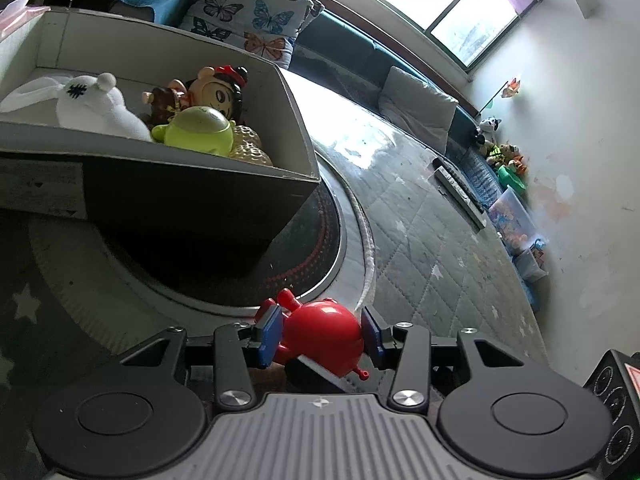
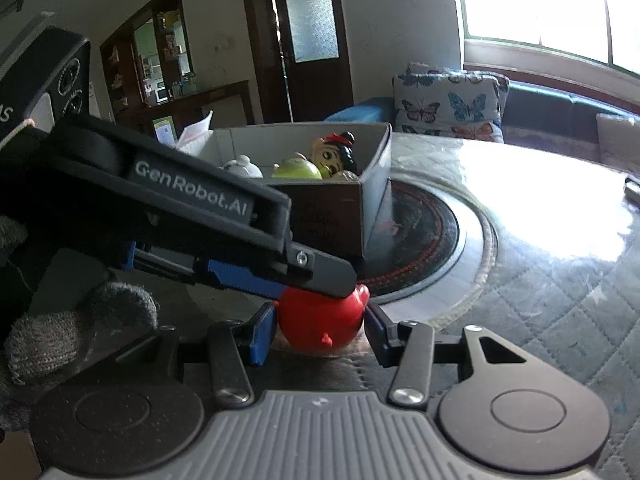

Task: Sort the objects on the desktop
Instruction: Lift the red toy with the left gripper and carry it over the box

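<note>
Crowding red toy (image 1: 324, 334), left gripper (image 1: 322, 330), right gripper (image 2: 318, 330), box (image 1: 296, 120) beyond

text: "GenRobot.AI" in white on the black body of the left gripper (image 2: 316, 280), right wrist view; dark handwriting on the cardboard box (image 2: 320, 220) front wall, illegible; partial white letters on the device at the left edge of that view, unreadable; left wrist view: no legible text

Round red plastic toy (image 1: 322, 334) w/ small nubs, lying on its side on the surface. Grey cardboard box (image 1: 298, 120) nearby holds white plush (image 1: 100, 108), green figure (image 1: 200, 130), doll head (image 1: 216, 90).
</note>
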`<state>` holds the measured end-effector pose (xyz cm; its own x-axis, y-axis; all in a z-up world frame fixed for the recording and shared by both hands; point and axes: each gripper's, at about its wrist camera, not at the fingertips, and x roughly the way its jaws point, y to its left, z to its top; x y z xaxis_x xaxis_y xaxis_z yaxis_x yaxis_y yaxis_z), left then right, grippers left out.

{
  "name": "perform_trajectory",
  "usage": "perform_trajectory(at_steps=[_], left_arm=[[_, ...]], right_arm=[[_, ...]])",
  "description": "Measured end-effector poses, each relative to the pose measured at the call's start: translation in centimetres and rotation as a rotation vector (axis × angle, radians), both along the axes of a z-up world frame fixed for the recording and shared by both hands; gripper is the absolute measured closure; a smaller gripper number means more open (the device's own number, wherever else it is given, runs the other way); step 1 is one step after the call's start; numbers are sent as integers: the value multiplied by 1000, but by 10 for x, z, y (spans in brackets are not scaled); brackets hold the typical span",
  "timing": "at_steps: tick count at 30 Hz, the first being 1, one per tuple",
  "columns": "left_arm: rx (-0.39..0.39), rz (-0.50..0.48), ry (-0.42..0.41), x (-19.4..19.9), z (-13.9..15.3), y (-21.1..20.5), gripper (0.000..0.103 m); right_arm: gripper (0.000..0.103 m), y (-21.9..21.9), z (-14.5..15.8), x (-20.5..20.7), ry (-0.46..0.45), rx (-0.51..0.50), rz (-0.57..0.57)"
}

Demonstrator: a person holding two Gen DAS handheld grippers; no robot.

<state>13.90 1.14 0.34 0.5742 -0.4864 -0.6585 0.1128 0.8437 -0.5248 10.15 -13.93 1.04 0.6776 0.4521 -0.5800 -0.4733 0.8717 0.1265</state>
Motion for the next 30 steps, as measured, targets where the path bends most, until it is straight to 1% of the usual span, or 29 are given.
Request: perform_trajectory(at_steps=[6, 10, 18, 21, 23, 28, 30], left_arm=[[-13, 21, -40, -11, 14, 10, 57], [-16, 34, -49, -11, 16, 17, 57], [11, 44, -17, -16, 6, 22, 58], [4, 48, 7, -17, -1, 24, 58], [-4, 53, 5, -18, -2, 25, 57], [5, 54, 5, -19, 0, 23, 57], [-1, 58, 10, -19, -1, 24, 56]], right_arm=[[55, 13, 24, -5, -65, -14, 22], [56, 22, 27, -5, -77, -21, 31], [57, 29, 17, -9, -32, -28, 55], [57, 29, 11, -9, -11, -28, 63], [56, 30, 9, -9, -8, -27, 63], [56, 28, 9, -9, -2, -29, 65], [56, 27, 8, -9, 6, -29, 68]])
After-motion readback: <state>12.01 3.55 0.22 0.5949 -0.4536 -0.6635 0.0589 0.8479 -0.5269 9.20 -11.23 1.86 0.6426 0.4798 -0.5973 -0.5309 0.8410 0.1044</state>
